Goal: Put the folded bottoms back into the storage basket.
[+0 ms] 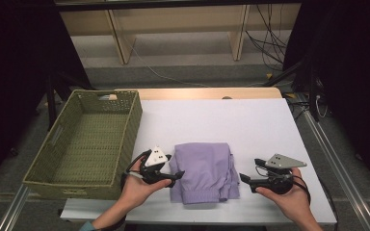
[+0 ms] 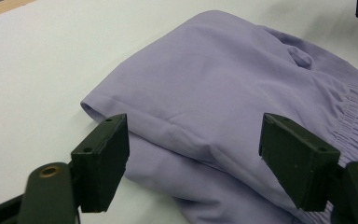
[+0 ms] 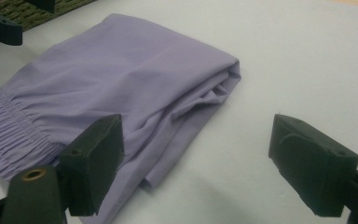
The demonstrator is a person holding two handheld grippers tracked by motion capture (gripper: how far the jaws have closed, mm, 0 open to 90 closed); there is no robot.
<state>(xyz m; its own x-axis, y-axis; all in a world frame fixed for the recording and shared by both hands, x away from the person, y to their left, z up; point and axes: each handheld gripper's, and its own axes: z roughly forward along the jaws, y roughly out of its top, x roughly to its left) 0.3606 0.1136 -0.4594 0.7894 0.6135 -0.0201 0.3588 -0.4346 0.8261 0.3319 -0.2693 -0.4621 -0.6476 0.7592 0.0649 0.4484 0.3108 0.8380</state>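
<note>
I see the folded purple shorts (image 1: pixel 203 171) lying at the near middle of the white table (image 1: pixel 250 120). My left gripper (image 1: pixel 179 176) sits spread wide at their left edge, and my right gripper (image 1: pixel 243 179) sits spread wide just beside their right edge, pinching nothing. I think they flank the shorts to lift them into the green basket (image 1: pixel 53 180) on the left.

A lilac garment (image 1: pixel 204 169), folded into a neat, flat rectangle with its gathered elastic waistband at the near edge, lies low in the centre of the high view, its layered folds showing along one side.
</note>
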